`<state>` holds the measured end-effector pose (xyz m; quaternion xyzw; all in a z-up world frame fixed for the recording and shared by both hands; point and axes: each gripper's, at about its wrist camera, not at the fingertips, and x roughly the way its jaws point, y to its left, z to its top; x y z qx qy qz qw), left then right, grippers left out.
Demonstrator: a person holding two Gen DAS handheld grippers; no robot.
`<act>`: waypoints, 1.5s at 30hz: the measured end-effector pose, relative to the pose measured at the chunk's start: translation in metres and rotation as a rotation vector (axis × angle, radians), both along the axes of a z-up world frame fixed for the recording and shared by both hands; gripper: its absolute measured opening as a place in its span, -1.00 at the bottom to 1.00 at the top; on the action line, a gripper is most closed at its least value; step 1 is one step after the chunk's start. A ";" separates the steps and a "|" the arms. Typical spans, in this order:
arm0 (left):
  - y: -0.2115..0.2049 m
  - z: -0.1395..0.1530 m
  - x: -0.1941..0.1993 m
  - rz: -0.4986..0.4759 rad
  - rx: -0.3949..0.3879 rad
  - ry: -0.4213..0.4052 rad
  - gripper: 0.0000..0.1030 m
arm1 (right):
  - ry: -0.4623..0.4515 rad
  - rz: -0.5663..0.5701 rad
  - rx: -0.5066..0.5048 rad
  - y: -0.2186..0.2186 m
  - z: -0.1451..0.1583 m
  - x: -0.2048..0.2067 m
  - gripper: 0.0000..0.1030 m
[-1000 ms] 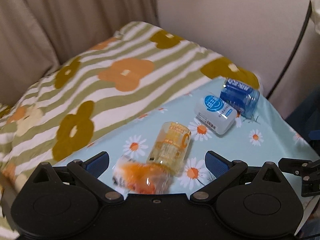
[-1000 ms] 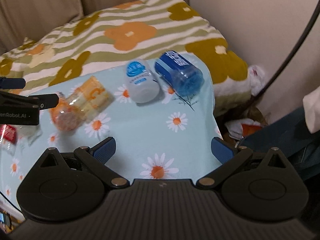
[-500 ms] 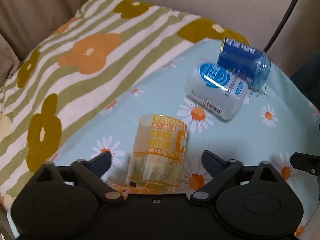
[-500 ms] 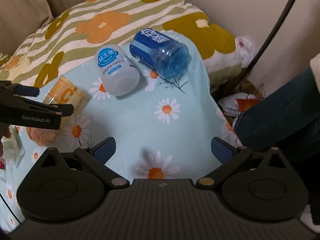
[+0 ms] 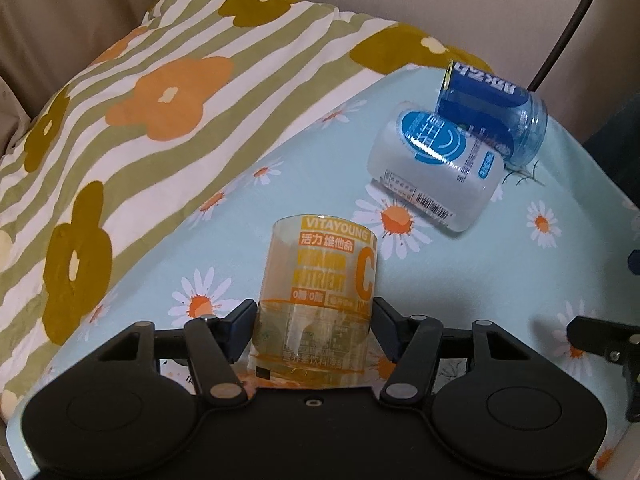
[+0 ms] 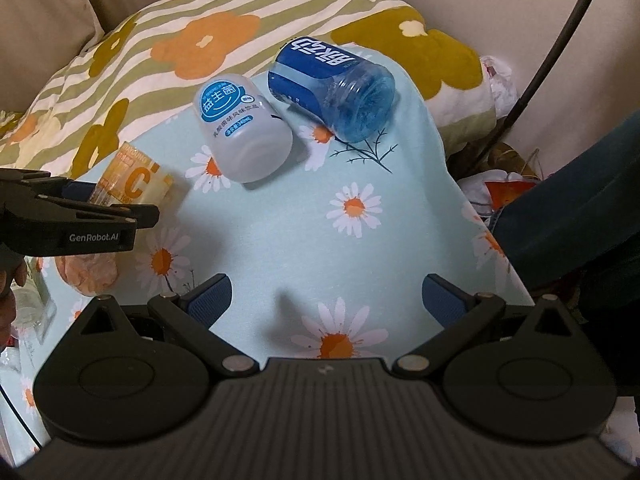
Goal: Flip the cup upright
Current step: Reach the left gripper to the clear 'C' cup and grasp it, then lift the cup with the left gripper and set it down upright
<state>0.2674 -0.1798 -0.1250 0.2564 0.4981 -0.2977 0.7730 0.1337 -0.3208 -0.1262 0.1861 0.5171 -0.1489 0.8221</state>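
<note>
A clear yellow cup with orange print and a big "C" lies on its side on the daisy cloth. My left gripper has closed its blue pads against both sides of the cup near its lower end. In the right wrist view the yellow cup shows at the left behind the left gripper. A white cup and a blue cup lie on their sides further back, touching each other. My right gripper is open and empty above the cloth.
A striped pillow with orange and olive flowers lies behind the cloth. A crumpled orange wrapper lies under the left gripper. The cloth's right edge drops off toward clutter on the floor. A dark cable runs along the wall.
My left gripper moved forward over the yellow cup and its fingers closed onto the cup's sides. My right gripper drifted slightly closer to the cloth and stayed open.
</note>
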 end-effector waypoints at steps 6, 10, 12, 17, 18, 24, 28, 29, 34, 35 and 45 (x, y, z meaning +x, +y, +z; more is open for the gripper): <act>-0.002 0.016 -0.008 0.013 -0.026 -0.020 0.28 | -0.018 0.004 -0.009 -0.001 0.010 -0.005 1.00; 0.000 0.036 -0.021 0.049 -0.056 -0.045 0.28 | -0.046 0.024 -0.021 -0.004 0.024 -0.011 1.00; 0.002 0.046 -0.029 0.074 -0.071 -0.056 0.28 | -0.060 0.043 -0.026 -0.006 0.031 -0.015 1.00; 0.014 0.069 -0.057 0.160 -0.108 -0.076 0.28 | -0.101 0.120 -0.043 -0.008 0.048 -0.025 1.00; 0.017 0.072 -0.064 0.181 -0.115 -0.082 0.28 | -0.107 0.138 -0.047 -0.008 0.051 -0.027 1.00; 0.036 0.081 -0.105 0.328 -0.156 -0.097 0.28 | -0.118 0.248 -0.063 -0.003 0.057 -0.042 1.00; 0.051 0.075 -0.127 0.426 -0.176 -0.082 0.28 | -0.096 0.317 -0.064 0.004 0.051 -0.048 1.00; 0.055 0.073 -0.132 0.450 -0.181 -0.076 0.28 | -0.091 0.332 -0.065 0.006 0.049 -0.050 1.00; 0.075 0.054 -0.152 0.561 -0.194 -0.039 0.28 | -0.067 0.411 -0.073 0.017 0.037 -0.056 1.00; 0.078 0.050 -0.154 0.577 -0.194 -0.032 0.28 | -0.062 0.423 -0.073 0.020 0.035 -0.057 1.00; 0.093 0.009 -0.165 0.698 -0.182 0.021 0.28 | -0.006 0.495 -0.068 0.033 0.011 -0.066 1.00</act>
